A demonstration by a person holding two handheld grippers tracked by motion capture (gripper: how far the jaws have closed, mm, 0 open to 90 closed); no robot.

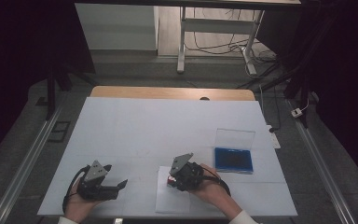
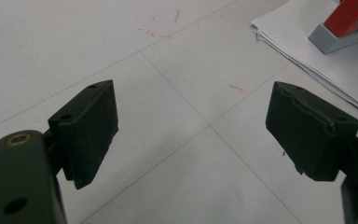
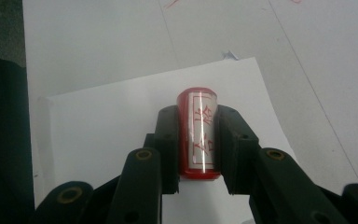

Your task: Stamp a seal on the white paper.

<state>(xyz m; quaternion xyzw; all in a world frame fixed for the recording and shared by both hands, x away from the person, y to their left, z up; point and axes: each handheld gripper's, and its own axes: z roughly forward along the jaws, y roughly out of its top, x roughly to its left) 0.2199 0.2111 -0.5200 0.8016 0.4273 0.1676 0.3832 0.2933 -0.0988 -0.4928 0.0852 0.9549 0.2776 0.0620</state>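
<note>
A red stamp (image 3: pixel 198 140) with a white label of red characters is clamped between the black jaws of my right gripper (image 3: pixel 198 114). It hangs over a white sheet of paper (image 3: pixel 116 121). In the high view the right gripper (image 1: pixel 177 179) is near the front middle of the table, above the paper (image 1: pixel 172 200), with the stamp (image 1: pixel 170 178) at its tip. My left gripper (image 1: pixel 116 186) rests at the front left, jaws wide apart. The left gripper view shows its jaws (image 2: pixel 191 126) holding nothing, and the stamp's red body and grey base (image 2: pixel 335 28) on the paper stack (image 2: pixel 289 42).
An open blue box (image 1: pixel 233 159) with a clear raised lid (image 1: pixel 234 138) lies right of the right hand. The table wears a white cover (image 1: pixel 168 126) with faint red marks (image 2: pixel 163 23). A table frame and cables (image 1: pixel 223 42) stand on the floor beyond.
</note>
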